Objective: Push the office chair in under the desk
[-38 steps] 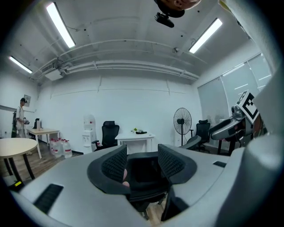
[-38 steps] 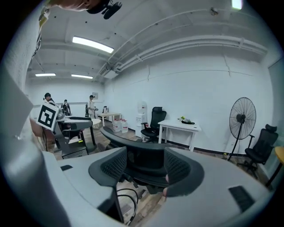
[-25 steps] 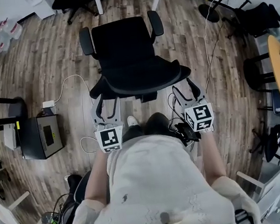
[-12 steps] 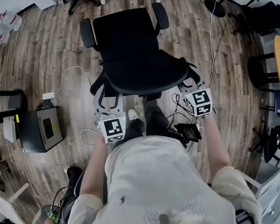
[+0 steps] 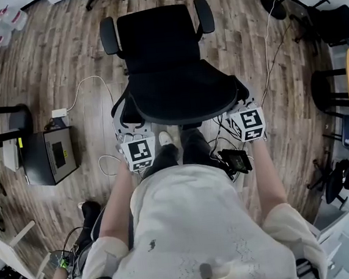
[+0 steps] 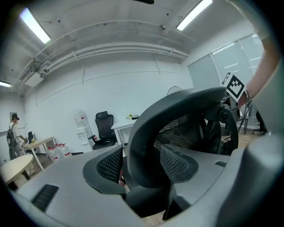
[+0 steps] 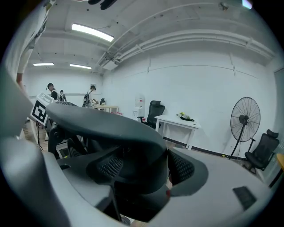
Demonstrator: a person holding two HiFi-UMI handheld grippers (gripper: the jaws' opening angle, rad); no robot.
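Left claw (image 6: 141, 165) and right claw (image 7: 144, 170) both opening, office chair (image 5: 164, 45) backrest rim between each claw's pads

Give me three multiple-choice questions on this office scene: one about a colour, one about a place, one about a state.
1. What colour is the office chair?
A. white
B. black
C. red

2. Where does the black box stand?
A. on the floor, at the left of the head view
B. on the chair
C. on the round table

3. The chair's seat is:
A. stacked with boxes
B. occupied by someone
C. empty

Answers:
1 B: the seat, back and armrests are all black.
2 A: it sits on the wood planks left of the chair.
3 C: nothing lies on the cushion.
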